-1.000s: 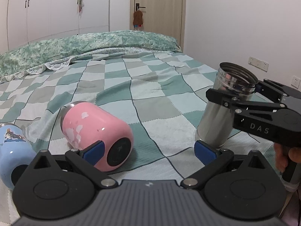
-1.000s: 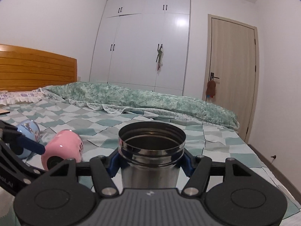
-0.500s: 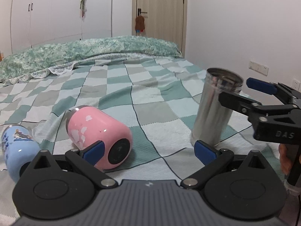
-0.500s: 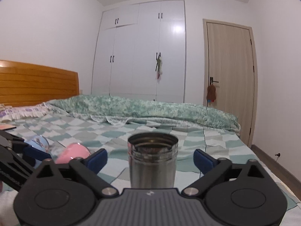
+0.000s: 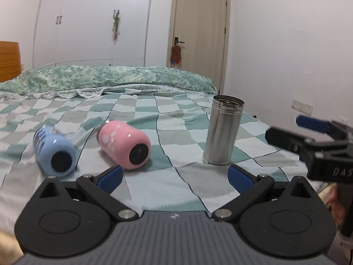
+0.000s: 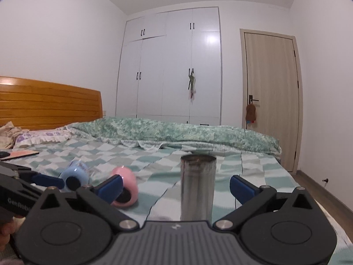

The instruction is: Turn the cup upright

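Observation:
A steel cup (image 5: 224, 130) stands upright on the checked bedspread (image 5: 167, 190), mouth up; it also shows in the right wrist view (image 6: 197, 186). A pink cup (image 5: 124, 146) and a blue cup (image 5: 55, 151) lie on their sides to its left, bases toward me; both show in the right wrist view, pink (image 6: 126, 187) and blue (image 6: 75, 177). My left gripper (image 5: 175, 176) is open and empty, low over the bed in front of the cups. My right gripper (image 6: 176, 186) is open and empty, back from the steel cup; it shows at the right of the left wrist view (image 5: 308, 132).
A folded green quilt (image 5: 106, 79) lies across the far side of the bed. A wooden headboard (image 6: 48, 103) is at the left, white wardrobes (image 6: 172, 66) and a door (image 6: 271, 101) behind. The bed's right edge drops to the floor (image 6: 320, 190).
My right gripper has opened, let go of the steel cup and drawn back; the cup stays upright. My left gripper has pulled back and turned, bringing the blue cup into fuller view.

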`<state>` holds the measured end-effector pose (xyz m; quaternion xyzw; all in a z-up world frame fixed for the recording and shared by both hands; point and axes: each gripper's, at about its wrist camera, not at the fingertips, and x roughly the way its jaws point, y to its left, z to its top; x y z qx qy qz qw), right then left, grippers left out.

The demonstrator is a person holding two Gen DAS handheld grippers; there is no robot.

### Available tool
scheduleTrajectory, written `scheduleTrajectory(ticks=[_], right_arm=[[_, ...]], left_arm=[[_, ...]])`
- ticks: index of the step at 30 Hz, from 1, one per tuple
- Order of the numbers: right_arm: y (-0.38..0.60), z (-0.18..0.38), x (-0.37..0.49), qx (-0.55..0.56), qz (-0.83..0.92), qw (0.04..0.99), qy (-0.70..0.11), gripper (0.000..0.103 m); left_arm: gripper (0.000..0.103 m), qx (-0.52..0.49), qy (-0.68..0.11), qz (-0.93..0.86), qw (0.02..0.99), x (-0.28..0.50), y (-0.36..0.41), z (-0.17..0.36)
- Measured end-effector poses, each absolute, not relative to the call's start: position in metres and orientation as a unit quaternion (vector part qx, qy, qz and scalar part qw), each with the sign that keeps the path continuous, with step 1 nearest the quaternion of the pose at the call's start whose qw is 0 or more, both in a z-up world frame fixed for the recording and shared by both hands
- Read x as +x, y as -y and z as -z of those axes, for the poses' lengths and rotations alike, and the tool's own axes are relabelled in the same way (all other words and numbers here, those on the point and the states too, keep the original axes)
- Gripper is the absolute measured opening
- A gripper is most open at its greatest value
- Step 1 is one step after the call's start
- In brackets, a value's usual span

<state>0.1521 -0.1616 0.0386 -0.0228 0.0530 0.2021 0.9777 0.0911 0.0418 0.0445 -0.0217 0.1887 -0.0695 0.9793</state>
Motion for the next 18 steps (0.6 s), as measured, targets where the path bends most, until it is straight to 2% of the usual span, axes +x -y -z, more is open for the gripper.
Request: scheduleTrajectory(ticks=[7,18], right_arm=[[0.165,-0.009,0.111,-0.034,-0.196,0.978,-0.062,0.103],[0.177,0.018,0.079,-0.04,-0.171,0.984,-0.011,0.103]], left_arm=[[0.103,-0.031,-0.156,0.035,0.987,0.051,-0.039,-0.023],[0.103,-0.026,-0.091,-0.021,0.995,0.03,-0.035,0.002]])
